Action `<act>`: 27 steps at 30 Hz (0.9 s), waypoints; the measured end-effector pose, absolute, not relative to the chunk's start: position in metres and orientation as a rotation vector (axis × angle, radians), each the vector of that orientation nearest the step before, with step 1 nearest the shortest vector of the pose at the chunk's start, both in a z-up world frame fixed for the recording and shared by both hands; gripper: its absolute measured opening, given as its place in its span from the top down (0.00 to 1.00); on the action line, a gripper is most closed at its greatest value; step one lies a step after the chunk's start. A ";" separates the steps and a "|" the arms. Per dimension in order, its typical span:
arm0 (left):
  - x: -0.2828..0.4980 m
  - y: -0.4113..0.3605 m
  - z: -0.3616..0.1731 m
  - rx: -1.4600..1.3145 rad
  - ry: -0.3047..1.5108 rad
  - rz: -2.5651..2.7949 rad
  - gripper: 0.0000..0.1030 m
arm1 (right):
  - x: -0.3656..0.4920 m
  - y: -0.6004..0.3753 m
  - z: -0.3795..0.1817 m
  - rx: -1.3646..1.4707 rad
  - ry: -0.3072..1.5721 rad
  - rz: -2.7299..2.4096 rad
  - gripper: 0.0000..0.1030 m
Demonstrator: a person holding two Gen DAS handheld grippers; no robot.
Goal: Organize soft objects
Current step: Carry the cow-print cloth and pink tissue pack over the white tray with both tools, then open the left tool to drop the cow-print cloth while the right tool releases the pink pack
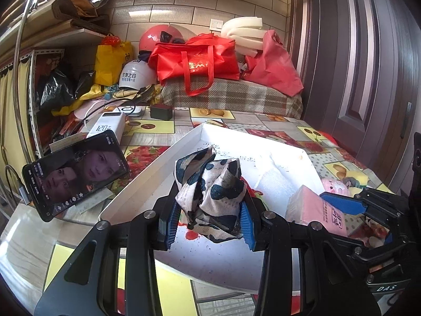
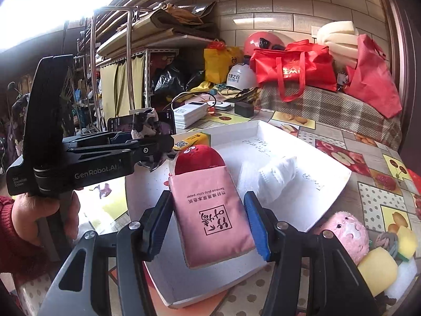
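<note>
Soft objects mid-sort, two in hand at once. Nearest, left gripper closed part-way on a crumpled white cloth with dark blue blotches, blue pads pressing both its sides, bundle lifted above the near edge of the shallow white cardboard tray. Beside it, right gripper clamped part-way on a pink soft pack of tissue paper with printed characters, pads on its long edges, pack hanging over the near half of the tray. Just past the pack, inside the tray: a red plush toy with small eyes, a yellow-green carton toward the far-left corner, and a folded white cloth or mask near the middle. Outside the tray's right edge, on the fruit-patterned tablecloth: a pink plush animal and yellow sponges, not yet gathered. Further left, a black phone propped up. Step in hand, seemingly: carrying both items to the tray for placing. Next move likely calls for lowering each onto bare tray floor, clear of the red toy and white cloth, then releasing; afterwards the plush and sponges.
</note>
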State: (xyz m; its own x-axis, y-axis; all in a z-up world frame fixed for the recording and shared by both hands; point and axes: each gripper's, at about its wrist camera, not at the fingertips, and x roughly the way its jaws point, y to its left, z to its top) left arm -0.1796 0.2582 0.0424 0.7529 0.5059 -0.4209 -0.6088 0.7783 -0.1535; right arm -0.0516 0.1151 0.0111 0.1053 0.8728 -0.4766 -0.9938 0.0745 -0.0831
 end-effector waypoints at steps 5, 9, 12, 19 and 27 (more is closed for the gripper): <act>-0.165 0.258 0.039 -0.282 0.448 0.567 0.62 | -0.035 0.134 0.007 -0.490 0.364 1.353 0.46; -0.154 0.261 0.037 -0.274 0.482 0.560 0.62 | -0.009 0.146 0.008 -0.468 0.384 1.257 0.46; -0.143 0.267 0.036 -0.261 0.508 0.568 0.62 | 0.010 0.155 0.010 -0.429 0.423 1.212 0.46; -0.104 0.278 0.028 -0.204 0.624 0.592 0.62 | 0.021 0.158 0.011 -0.379 0.450 1.189 0.46; -0.110 0.306 0.022 -0.367 0.609 0.590 0.62 | 0.013 0.160 0.015 -0.350 0.408 1.213 0.46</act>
